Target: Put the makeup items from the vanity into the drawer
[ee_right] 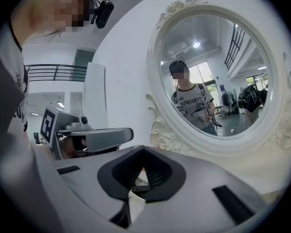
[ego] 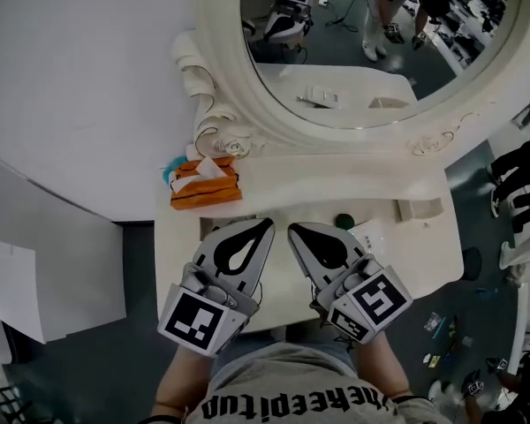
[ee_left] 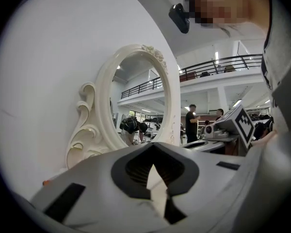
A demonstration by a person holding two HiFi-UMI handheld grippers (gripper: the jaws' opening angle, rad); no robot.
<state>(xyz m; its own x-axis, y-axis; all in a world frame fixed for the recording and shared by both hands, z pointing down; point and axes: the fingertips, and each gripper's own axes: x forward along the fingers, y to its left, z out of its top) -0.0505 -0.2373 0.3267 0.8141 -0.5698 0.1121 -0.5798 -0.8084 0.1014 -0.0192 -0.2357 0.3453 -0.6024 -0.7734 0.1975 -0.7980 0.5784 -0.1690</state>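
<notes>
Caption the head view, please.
Left hand-held gripper and right hand-held gripper, both shut, above white vanity with orange tissue pack.

Both alike: left hand-held gripper (ego: 263,228) & right hand-held gripper (ego: 297,231) have light grey wedge-shaped shells tapering to a point, each w/ a black-rimmed teardrop cut-out on top and short black slots on the shell. At the rear sit the left marker cube (ego: 194,318) & right marker cube (ego: 380,297), white w/ black square patterns. Person wears a grey T-shirt (ego: 283,380) w/ black lettering.

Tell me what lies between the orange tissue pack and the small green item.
Head view: only bare white vanity top between tissue pack and green item.
</notes>
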